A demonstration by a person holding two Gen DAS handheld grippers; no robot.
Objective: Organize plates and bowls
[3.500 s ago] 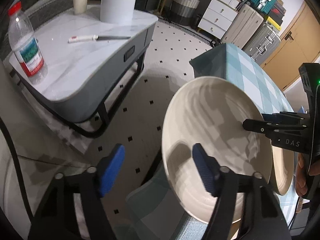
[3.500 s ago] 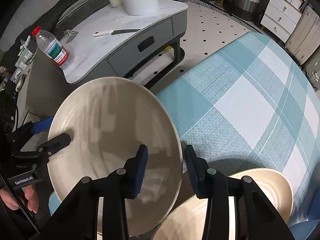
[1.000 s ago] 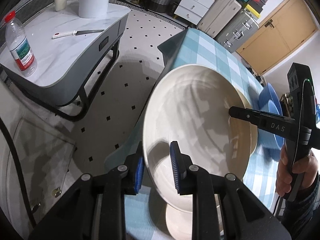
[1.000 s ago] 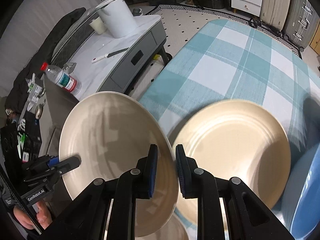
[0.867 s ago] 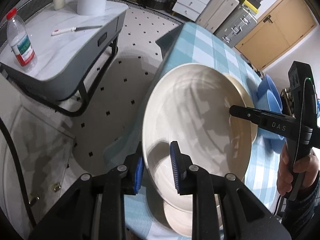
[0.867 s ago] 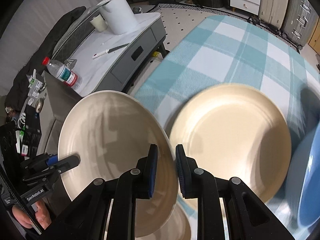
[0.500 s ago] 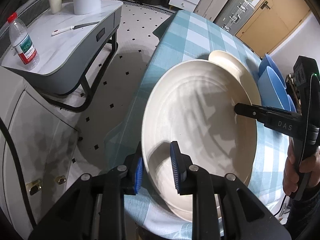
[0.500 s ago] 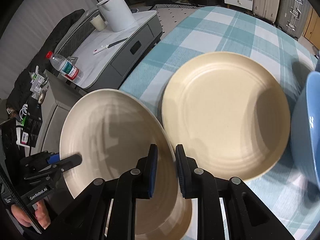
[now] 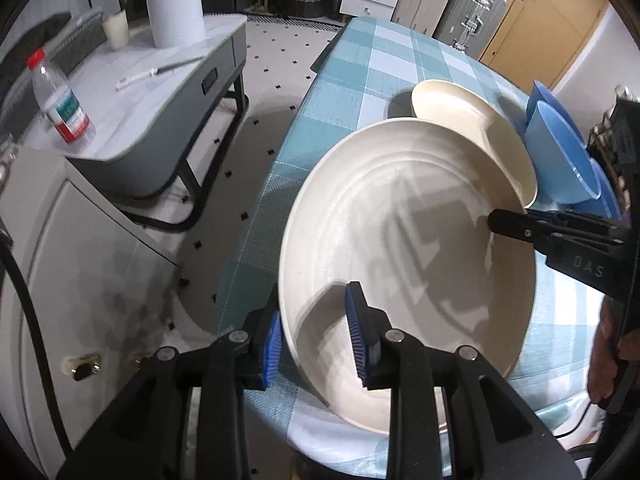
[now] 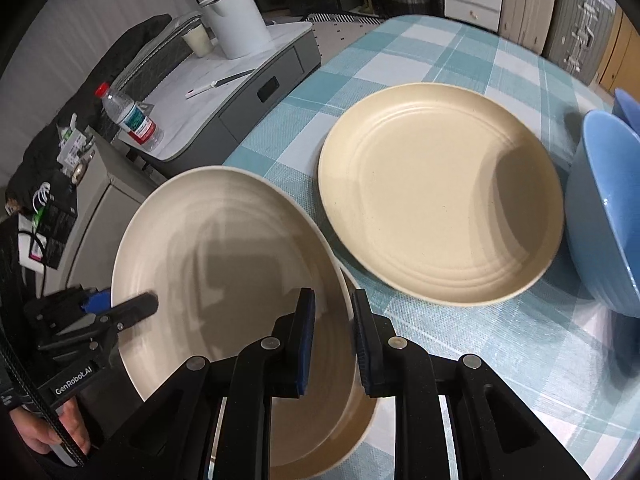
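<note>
A cream plate (image 9: 400, 240) hangs tilted over the near corner of the checked tablecloth, carried between both grippers. My right gripper (image 10: 334, 336) is shut on its rim. My left gripper (image 9: 316, 340) is at the opposite rim with its jaws opening. The rim is still between the pads, and the inner pad stands off the plate. Another cream plate (image 10: 360, 432) lies just under the carried one, mostly hidden. A third cream plate (image 10: 436, 192) lies flat on the cloth beyond, next to stacked blue bowls (image 10: 604, 216).
The table's edge (image 9: 256, 208) drops to a tiled floor on the left. A grey side table (image 9: 160, 92) there holds a water bottle (image 9: 64, 108), a white kettle and a knife. A white cabinet (image 9: 80, 264) stands near the table's corner. Drawers and suitcases line the far wall.
Both grippers have carried the plate farther over the table, so the flat plate and the blue bowls now sit closer. The left gripper's pads stand slightly wider apart.
</note>
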